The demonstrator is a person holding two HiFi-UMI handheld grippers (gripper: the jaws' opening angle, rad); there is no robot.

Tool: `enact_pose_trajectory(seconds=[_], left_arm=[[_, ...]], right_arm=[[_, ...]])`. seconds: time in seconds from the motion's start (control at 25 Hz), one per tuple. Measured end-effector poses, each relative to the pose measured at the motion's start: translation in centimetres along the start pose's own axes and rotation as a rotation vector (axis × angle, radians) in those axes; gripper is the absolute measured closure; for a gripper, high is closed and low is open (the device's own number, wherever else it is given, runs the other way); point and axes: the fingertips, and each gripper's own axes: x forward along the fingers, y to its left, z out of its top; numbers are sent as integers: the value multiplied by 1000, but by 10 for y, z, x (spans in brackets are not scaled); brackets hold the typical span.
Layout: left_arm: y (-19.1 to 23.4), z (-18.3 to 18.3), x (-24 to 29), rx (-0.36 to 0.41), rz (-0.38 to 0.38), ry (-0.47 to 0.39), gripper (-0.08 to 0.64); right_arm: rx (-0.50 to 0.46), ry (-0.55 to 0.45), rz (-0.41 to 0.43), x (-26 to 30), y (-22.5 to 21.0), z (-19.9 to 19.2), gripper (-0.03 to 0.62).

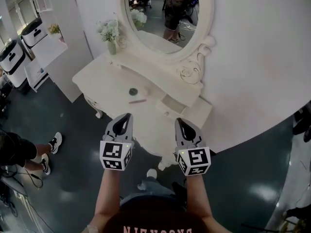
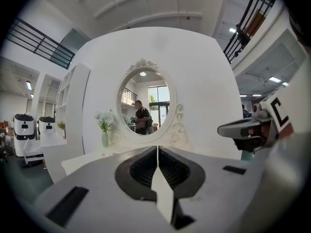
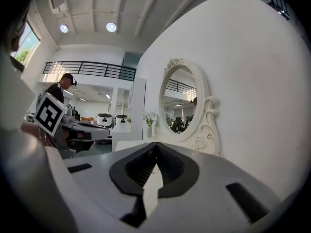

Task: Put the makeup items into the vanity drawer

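Head view first.

— Your left gripper (image 1: 127, 116) and right gripper (image 1: 181, 122) hover side by side just short of the vanity (image 1: 104, 79), both pointing at it.

— And in the left gripper view and the right gripper view, your jaws are clenched tight on each tool, with nothing between them.

— Your makeup items lie on the tabletop: a round green compact (image 1: 133, 91), and a pink stick (image 1: 138, 101) just in front of it.

— To their right, the small drawer (image 1: 171, 105) under the oval mirror (image 1: 160, 13) looks pulled out. Neither tool touches anything.
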Motion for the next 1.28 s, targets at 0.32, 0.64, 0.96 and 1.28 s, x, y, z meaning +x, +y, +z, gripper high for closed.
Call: enact_pose_trajectory(seconds=[0.32,0.64,0.96,1.28], left_arm=[[27,-12,60,-16,-14,38,549],[44,-16,104,-16,-83,61,549],[51,-14,161,31,-252,84,549],[64,-2,210,100,-445,78,549]], right_arm=[[-3,30,-30,51,-32,-6,595],[10,55,-123,69,-54,-11,595],[91,59,-341,70,-81,-18,595],[165,34,-569,77,-82,-16,595]])
